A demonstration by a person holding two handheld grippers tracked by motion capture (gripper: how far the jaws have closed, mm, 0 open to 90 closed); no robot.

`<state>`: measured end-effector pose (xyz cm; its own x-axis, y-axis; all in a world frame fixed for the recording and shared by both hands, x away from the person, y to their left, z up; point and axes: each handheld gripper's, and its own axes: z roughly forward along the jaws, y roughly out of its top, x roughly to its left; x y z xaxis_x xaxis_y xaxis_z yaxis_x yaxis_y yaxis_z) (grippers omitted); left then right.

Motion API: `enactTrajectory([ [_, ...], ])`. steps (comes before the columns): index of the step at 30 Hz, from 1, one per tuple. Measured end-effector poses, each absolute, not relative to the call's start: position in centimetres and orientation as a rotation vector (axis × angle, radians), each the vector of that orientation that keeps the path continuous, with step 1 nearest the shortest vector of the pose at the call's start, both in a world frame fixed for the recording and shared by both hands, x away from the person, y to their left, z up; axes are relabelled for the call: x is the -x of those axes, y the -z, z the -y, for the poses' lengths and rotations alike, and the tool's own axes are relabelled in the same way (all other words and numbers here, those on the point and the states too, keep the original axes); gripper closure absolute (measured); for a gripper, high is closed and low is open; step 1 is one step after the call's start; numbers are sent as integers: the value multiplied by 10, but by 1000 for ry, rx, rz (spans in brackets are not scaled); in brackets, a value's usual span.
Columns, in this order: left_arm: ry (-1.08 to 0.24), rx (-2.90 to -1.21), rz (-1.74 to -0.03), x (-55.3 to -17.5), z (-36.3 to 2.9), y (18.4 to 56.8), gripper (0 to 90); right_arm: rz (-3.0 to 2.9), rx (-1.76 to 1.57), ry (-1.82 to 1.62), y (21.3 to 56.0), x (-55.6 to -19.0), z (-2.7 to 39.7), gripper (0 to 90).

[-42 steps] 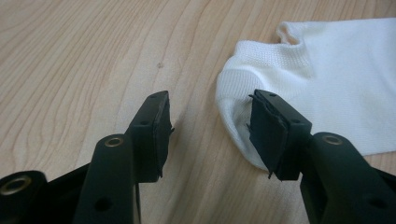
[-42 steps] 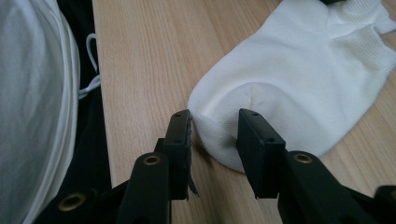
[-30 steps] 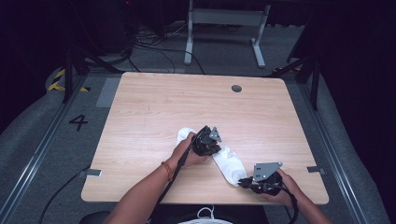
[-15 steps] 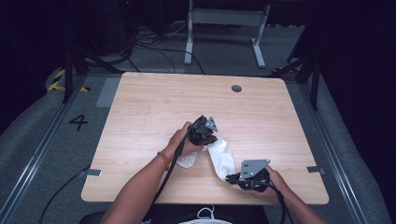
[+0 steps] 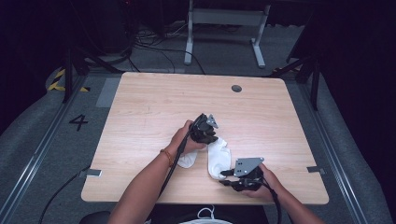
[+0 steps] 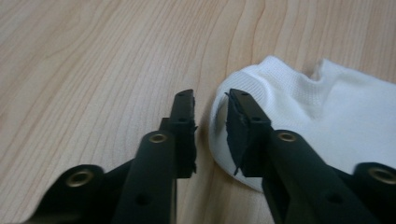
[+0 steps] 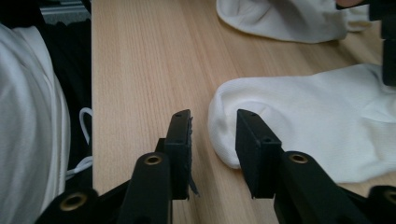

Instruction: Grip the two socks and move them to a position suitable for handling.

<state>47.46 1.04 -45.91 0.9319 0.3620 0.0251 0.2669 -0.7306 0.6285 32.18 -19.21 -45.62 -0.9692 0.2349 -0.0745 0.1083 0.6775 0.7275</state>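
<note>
Two white ankle socks lie in a V near the table's front edge, one on the right and one on the left. My left gripper hovers where they meet. Its jaws have just been opening, with bare wood in the gap and a sock end beside the right jaw. My right gripper sits low at the right sock's near end. Its jaws have also just been opening, and the sock's rounded end lies beside the right jaw, unpinched. The other sock lies beyond.
The wooden table has a round grommet at the back right. The person's white clothing hangs past the front edge. Cables and a metal stand are on the floor behind.
The socks, stretched in a long line a second ago, now lie folded into a V. The left gripper moved right and the right gripper moved left. Both sets of jaws have opened and let go.
</note>
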Motion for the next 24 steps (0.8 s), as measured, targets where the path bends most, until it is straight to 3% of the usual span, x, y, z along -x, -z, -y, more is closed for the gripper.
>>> enactTrajectory([
  [10, -194, -2466, -434, -476, -10, 461, 547, -2713, -278, -1155, 456, -326, 197, 624],
  [16, -156, -2458, -452, -482, -6, 467, 534, -2745, -240, -1112, 466, -329, 184, 621],
  [20, -121, -2437, -453, -482, -7, 468, 598, -2756, -266, -1084, 472, -332, 181, 640],
  [21, -105, -2438, -434, -482, -7, 469, 694, -2757, -274, -1093, 473, -333, 180, 696],
  [22, -95, -2435, -423, -482, -7, 469, 694, -2757, -274, -1093, 473, -333, 180, 696],
  [24, -69, -2433, -402, -483, -6, 469, 783, -2762, -282, -1092, 473, -335, 179, 757],
])
